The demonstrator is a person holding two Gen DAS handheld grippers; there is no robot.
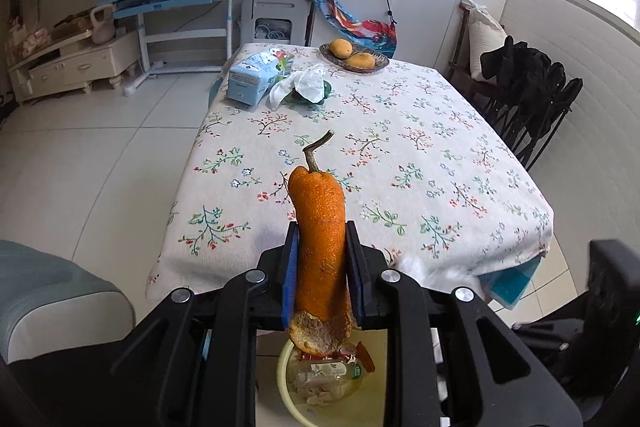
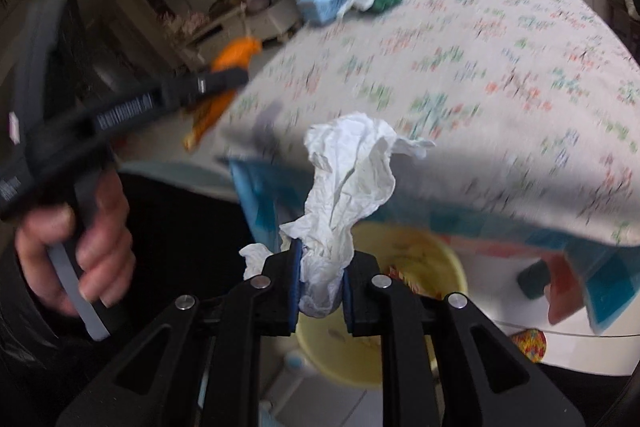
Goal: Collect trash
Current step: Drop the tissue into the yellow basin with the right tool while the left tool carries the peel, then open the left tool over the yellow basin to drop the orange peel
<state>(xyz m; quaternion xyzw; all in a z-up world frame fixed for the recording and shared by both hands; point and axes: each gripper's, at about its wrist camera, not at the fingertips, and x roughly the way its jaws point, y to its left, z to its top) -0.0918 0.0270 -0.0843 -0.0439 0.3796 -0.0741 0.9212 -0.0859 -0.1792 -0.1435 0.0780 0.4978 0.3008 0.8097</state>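
Both matte black plastic two-finger grippers, left (image 1: 322, 267) and right (image 2: 320, 279), are showing blue rubbery pads and four round silver screws along their linkages. At the frame's left, a bare hand (image 2: 76, 255) is showing beside white barcode-style label markings.

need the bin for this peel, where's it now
The yellow bin sits on the floor at the table's near edge, directly below the left tongs gripping the orange peel.

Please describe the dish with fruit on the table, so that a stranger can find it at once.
Find the table with the floral tablecloth. At its far edge, near the white cabinets, sits a dark shallow dish. Unlike the blue tissue pack nearby, it holds two yellow-orange mangoes.
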